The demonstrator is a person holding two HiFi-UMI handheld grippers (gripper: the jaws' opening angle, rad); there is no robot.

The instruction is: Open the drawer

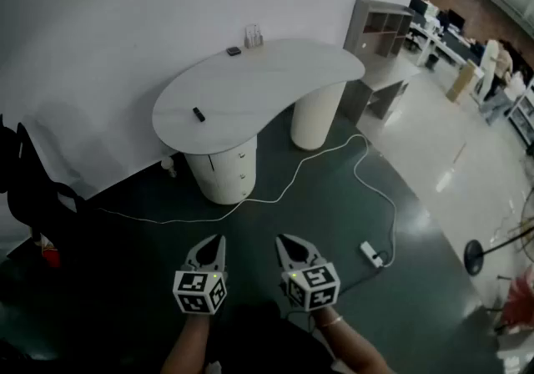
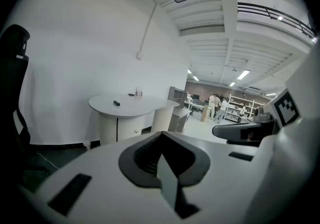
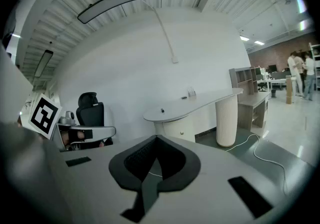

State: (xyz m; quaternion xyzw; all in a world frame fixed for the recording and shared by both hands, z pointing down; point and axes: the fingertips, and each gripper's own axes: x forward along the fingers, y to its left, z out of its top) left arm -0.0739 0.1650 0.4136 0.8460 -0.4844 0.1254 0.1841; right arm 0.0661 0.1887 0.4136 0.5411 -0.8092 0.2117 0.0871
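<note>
Both the left gripper (image 1: 214,244) and the right gripper (image 1: 289,244) were closed on nothing, well apart from the drawer (image 1: 239,165) in the desk's round pedestal (image 1: 204,179), which lay straight ahead, slightly nearer the left one.

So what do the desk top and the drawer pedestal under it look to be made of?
Desk top: probably white laminate or painted board with a matte finish. The colour is even and there is only soft glare.
Drawer pedestal: the same off-white, with smooth curved fronts and small knobs. It is likely painted or laminated board, but the pictures do not settle it.
</note>
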